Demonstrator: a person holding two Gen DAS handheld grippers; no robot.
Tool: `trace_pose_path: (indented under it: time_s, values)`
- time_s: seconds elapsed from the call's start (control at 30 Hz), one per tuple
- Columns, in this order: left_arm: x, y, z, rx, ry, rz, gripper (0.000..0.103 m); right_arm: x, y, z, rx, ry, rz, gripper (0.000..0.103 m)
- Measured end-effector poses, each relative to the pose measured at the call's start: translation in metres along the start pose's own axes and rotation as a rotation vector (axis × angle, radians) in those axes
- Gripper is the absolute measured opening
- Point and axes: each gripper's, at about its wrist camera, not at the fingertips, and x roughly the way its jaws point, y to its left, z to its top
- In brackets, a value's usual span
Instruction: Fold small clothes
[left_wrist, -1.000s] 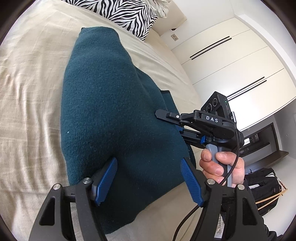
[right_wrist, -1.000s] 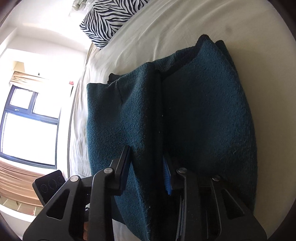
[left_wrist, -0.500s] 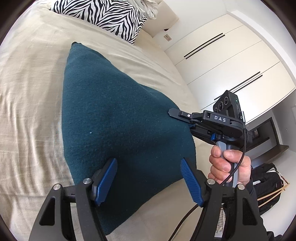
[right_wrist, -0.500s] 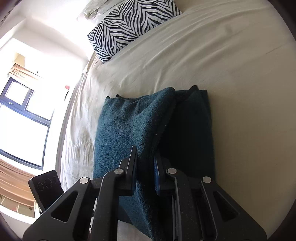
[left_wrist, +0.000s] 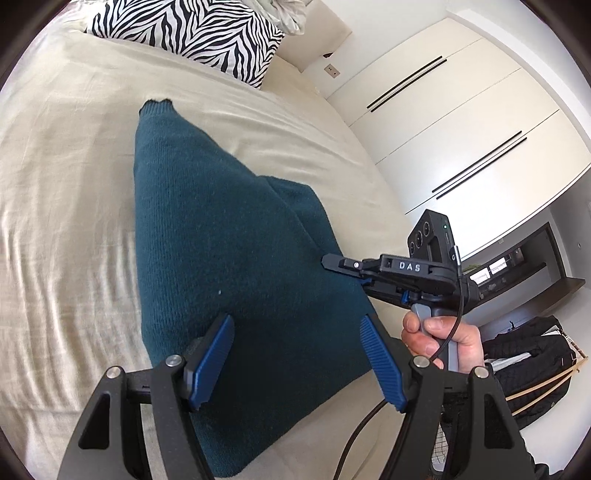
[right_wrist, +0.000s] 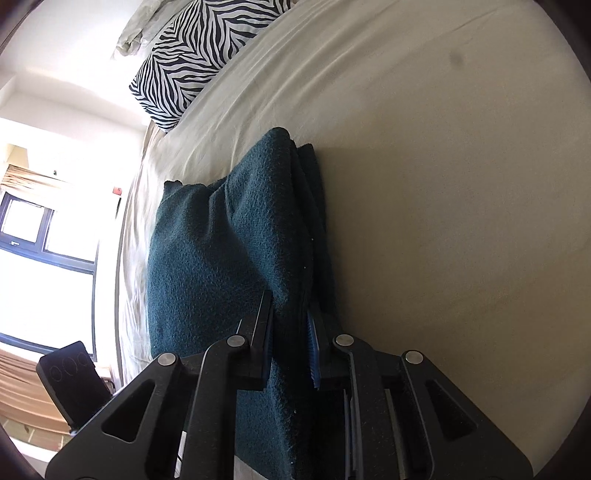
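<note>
Right wrist view, right gripper (right_wrist: 290, 332) narrow, pinching a raised fold of teal sweater (left_wrist: 229, 258) on the bed (left_wrist: 62, 206), left gripper (left_wrist: 295, 350) wide, empty above it, zebra pillow (left_wrist: 207, 33) at the head end.

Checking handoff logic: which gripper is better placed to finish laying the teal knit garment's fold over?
Right. The right gripper is shut on the teal knit garment; the left gripper is open, gripping nothing.
</note>
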Motion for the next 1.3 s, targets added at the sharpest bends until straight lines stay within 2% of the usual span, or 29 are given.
trace_pose_path:
  time_s: [0.13,0.23,0.33,0.4,0.5,0.6,0.63,0.7,0.83,0.97,1.1,1.17,1.3]
  values:
    - [0.01,-0.012,0.038,0.089,-0.037,0.07,0.074,0.005,0.006,0.002,-0.02,0.011,-0.029,0.016]
    - [0.029,-0.012,0.065,0.121,-0.018,0.134,0.074,0.008,0.002,0.005,-0.009,0.012,-0.014,0.016]
    - [0.055,0.006,0.078,0.088,0.03,0.194,0.07,0.01,-0.002,0.005,-0.001,0.001,0.01,0.016]
    - [0.061,0.023,0.079,0.061,0.036,0.194,0.063,0.01,-0.005,0.004,0.006,-0.008,0.025,0.016]
    - [0.063,0.029,0.076,0.075,0.02,0.19,0.062,0.005,-0.002,0.006,0.015,-0.011,0.004,0.021]
    - [0.069,0.03,0.078,0.099,0.029,0.206,0.062,-0.019,0.013,0.014,-0.023,-0.105,-0.071,0.021]
    - [0.072,0.032,0.079,0.098,0.028,0.206,0.062,-0.027,0.018,0.018,-0.026,-0.139,-0.064,0.021]
    - [0.076,0.034,0.08,0.104,0.028,0.213,0.061,-0.032,0.032,0.027,-0.033,-0.165,0.013,0.021]
    - [0.078,0.035,0.077,0.133,0.015,0.217,0.06,0.002,0.059,0.042,-0.081,-0.095,0.031,0.021]
    - [0.08,0.036,0.078,0.147,0.011,0.225,0.06,0.047,0.047,0.065,-0.007,-0.033,0.054,0.02]
    - [0.081,0.039,0.079,0.14,0.001,0.224,0.06,0.064,0.032,0.083,0.003,-0.096,-0.018,0.0]
    - [0.081,0.039,0.079,0.14,-0.006,0.226,0.06,0.063,0.023,0.088,0.017,-0.14,-0.058,0.0]
    - [0.083,0.039,0.08,0.147,-0.006,0.231,0.06,0.063,0.007,0.087,0.049,-0.175,-0.025,0.0]
